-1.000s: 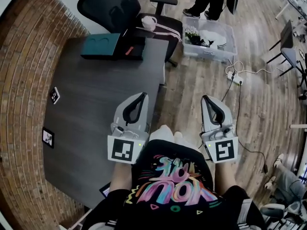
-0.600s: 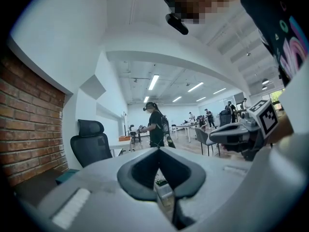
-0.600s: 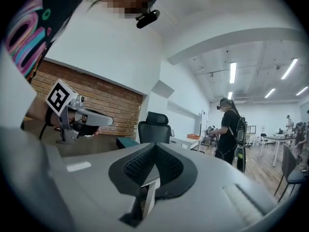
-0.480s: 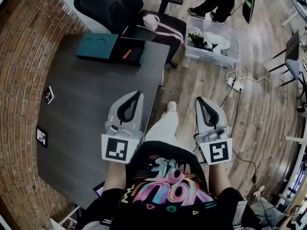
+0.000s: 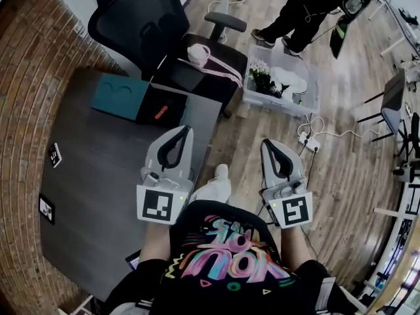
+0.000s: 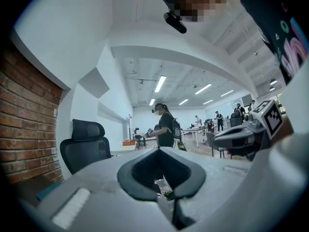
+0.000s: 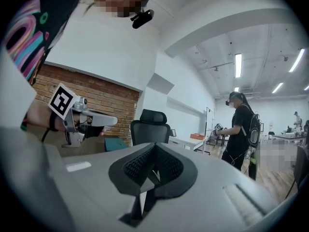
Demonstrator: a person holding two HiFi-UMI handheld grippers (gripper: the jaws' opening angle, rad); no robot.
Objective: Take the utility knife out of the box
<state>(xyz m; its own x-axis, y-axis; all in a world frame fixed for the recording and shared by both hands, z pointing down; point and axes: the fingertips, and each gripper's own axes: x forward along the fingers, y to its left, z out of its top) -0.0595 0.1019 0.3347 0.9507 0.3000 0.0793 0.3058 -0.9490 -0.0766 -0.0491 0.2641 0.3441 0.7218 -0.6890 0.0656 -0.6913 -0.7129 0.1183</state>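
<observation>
At the far end of the dark table (image 5: 98,176) stands a black open box (image 5: 172,107) with its teal lid (image 5: 118,92) lying beside it. An orange-red utility knife (image 5: 160,112) lies inside the box. My left gripper (image 5: 185,129) hovers level over the table's right edge, a short way short of the box, shut and empty. My right gripper (image 5: 268,143) is held level over the wooden floor to the right of the table, also shut with nothing in it. In the gripper views both pairs of jaws, left (image 6: 161,151) and right (image 7: 154,146), meet with no gap.
A black office chair (image 5: 141,25) stands behind the box, with a pink-and-white item (image 5: 203,54) on its seat. A clear plastic bin (image 5: 282,84) and a power strip (image 5: 305,138) lie on the floor at right. A person (image 5: 308,5) stands beyond. Marker tags (image 5: 55,154) lie on the table.
Both grippers have moved forward together alongside the table, and the box now sits closer to the left gripper. The jaws have stayed shut.
</observation>
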